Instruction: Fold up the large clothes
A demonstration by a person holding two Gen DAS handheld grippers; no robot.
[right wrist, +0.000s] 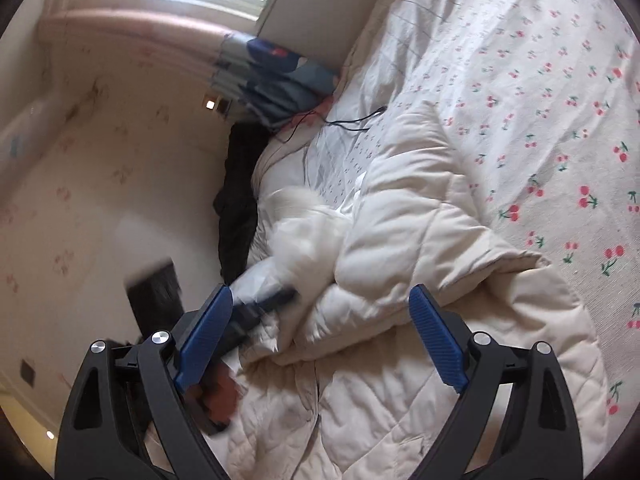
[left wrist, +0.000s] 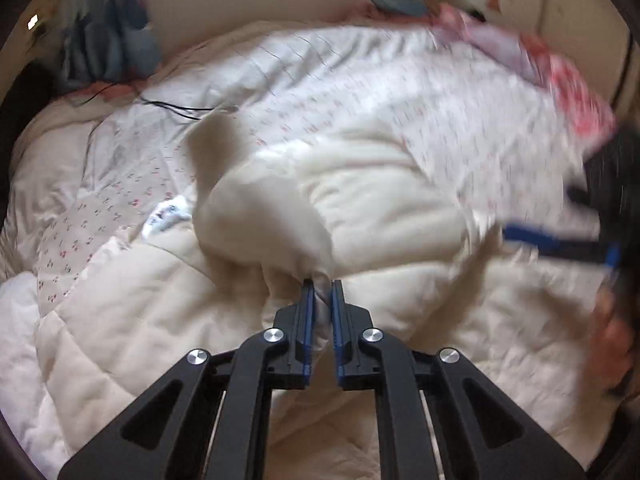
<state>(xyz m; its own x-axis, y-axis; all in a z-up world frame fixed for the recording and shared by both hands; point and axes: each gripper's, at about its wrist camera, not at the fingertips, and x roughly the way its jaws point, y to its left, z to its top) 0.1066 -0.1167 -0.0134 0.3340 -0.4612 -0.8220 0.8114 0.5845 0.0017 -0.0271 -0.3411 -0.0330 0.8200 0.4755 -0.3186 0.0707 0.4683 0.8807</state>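
My left gripper (left wrist: 322,292) pinches a thin fold of the cream padded coat (left wrist: 380,220), bunched at bed centre; right gripper (right wrist: 320,312) gapes empty at three o'clock (blurred). That shallow bite may slip.

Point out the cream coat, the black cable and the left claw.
cream coat (left wrist: 380,216), left wrist view, quilted body
black cable (left wrist: 172,107), left wrist view, mid-length
left claw (left wrist: 322,286), left wrist view, between its fingertips
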